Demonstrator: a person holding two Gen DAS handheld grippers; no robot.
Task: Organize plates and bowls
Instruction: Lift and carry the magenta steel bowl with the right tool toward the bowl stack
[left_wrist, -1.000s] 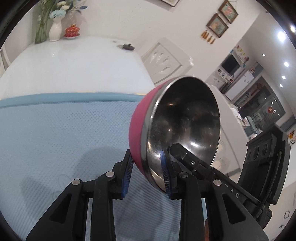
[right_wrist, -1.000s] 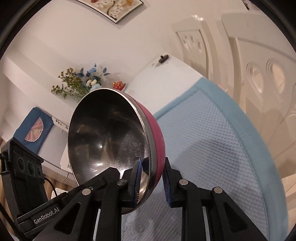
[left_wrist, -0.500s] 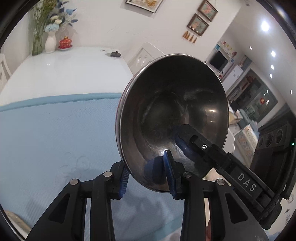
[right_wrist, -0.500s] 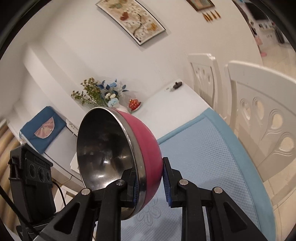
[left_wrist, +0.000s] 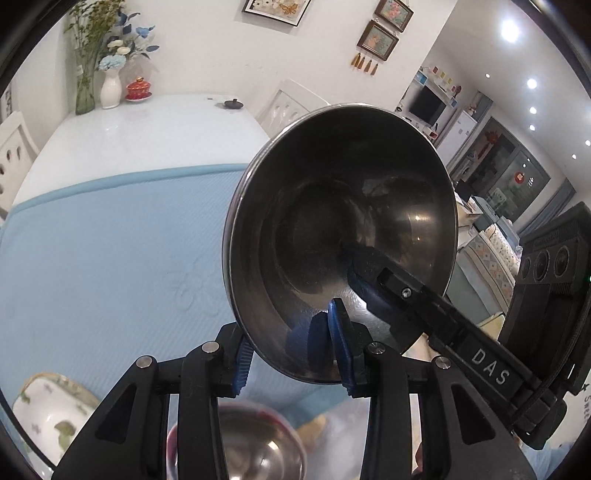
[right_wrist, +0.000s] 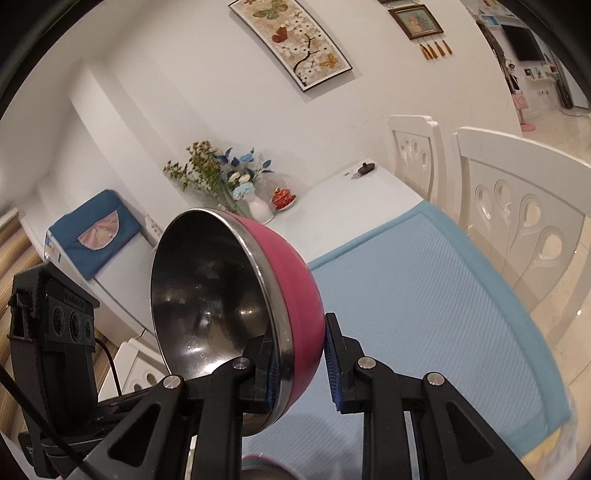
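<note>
Steel-lined pink bowl (right_wrist: 236, 317) held tilted above blue mat (right_wrist: 424, 295) | right gripper (right_wrist: 299, 367) clamps its rim | left gripper (left_wrist: 291, 358) straddles rim, loosened | step: handover | next: you nest it in bowl below (left_wrist: 240, 446)

A pink bowl (right_wrist: 236, 306) with a shiny metal inside is up in the air, tipped on its side. Its rim sits between the right tongs (right_wrist: 299, 365). A second metal bowl (left_wrist: 255, 450) and a white flowered dish (left_wrist: 48, 417) lie below the left tongs (left_wrist: 291, 360).
</note>
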